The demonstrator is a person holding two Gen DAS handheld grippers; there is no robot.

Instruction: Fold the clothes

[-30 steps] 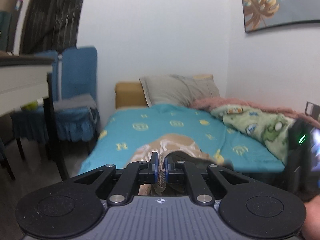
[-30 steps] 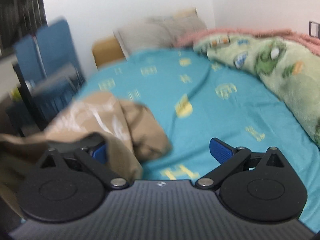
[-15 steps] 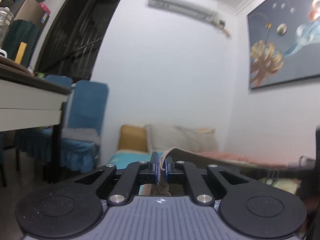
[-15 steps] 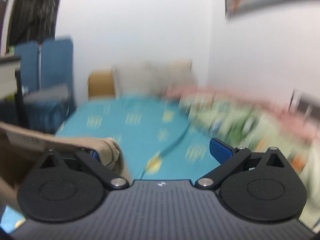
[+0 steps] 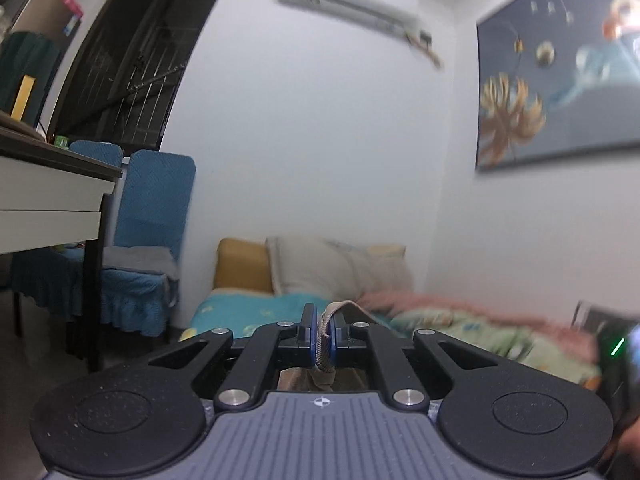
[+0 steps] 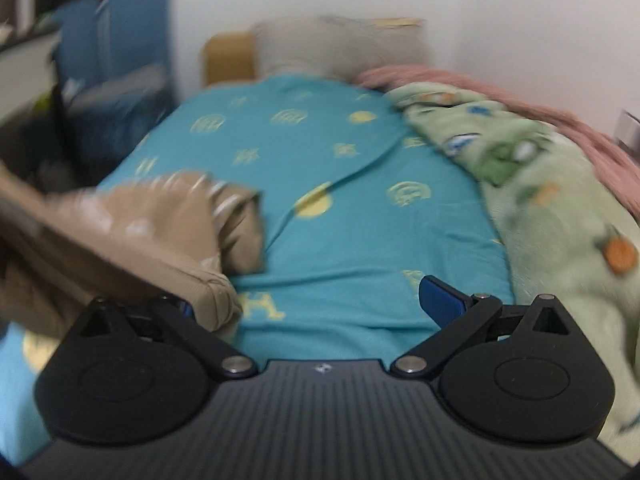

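Observation:
A tan garment (image 6: 132,232) with pale print hangs above the teal bed sheet (image 6: 340,184), stretched up toward the left edge of the right wrist view. My left gripper (image 5: 323,340) points level and is shut on a ribbed tan edge of that garment (image 5: 326,344). My right gripper (image 6: 312,304) stands wide open over the sheet. The cloth drapes over its left finger (image 6: 186,310) and hides most of it; its right finger (image 6: 440,300) is bare, and no pad presses on the cloth.
A green printed blanket (image 6: 540,200) and a pink one (image 6: 520,112) lie along the bed's right side by the wall. Pillows (image 5: 336,268) sit at the head. A blue-covered chair (image 5: 148,240) and a desk (image 5: 52,192) stand left of the bed.
My left gripper rose and tilted up to level, lifting the tan edge. The right gripper swung up toward the wall, then back down over the bed, staying open; the garment now hangs stretched leftward.

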